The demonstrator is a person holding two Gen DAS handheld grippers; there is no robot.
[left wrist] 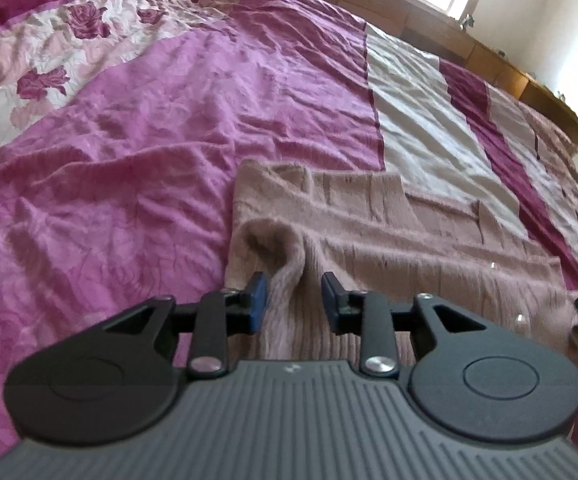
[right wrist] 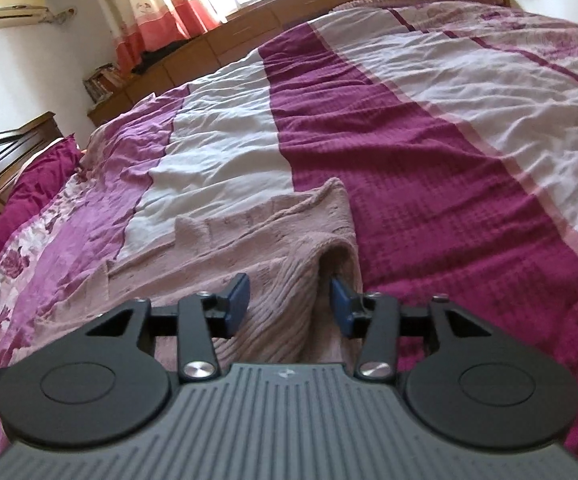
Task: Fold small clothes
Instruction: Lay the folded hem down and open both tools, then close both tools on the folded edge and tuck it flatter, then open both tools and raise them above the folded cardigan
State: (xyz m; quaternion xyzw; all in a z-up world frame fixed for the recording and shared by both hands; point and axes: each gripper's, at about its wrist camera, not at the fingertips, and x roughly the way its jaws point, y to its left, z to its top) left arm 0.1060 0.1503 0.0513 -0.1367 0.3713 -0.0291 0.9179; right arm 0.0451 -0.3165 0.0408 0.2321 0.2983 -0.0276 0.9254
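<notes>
A dusty-pink ribbed knit garment (left wrist: 389, 240) lies on the bed, partly folded, with stepped layers at its far side. My left gripper (left wrist: 295, 298) is open over its near left part; a raised fold of the knit stands between the blue pads, and a gap shows at the right pad. In the right wrist view the same garment (right wrist: 249, 232) spreads to the left. My right gripper (right wrist: 289, 304) is open at its right edge, with a hump of knit between the pads, which do not press on it.
The bed is covered by a crumpled bedspread (left wrist: 149, 160) in pink, magenta and white stripes with rose prints. Wooden cabinets (right wrist: 249, 28) and a curtained window (right wrist: 161, 0) run along the far side. A dark wooden bed frame (right wrist: 9, 148) and magenta pillow stand at the left.
</notes>
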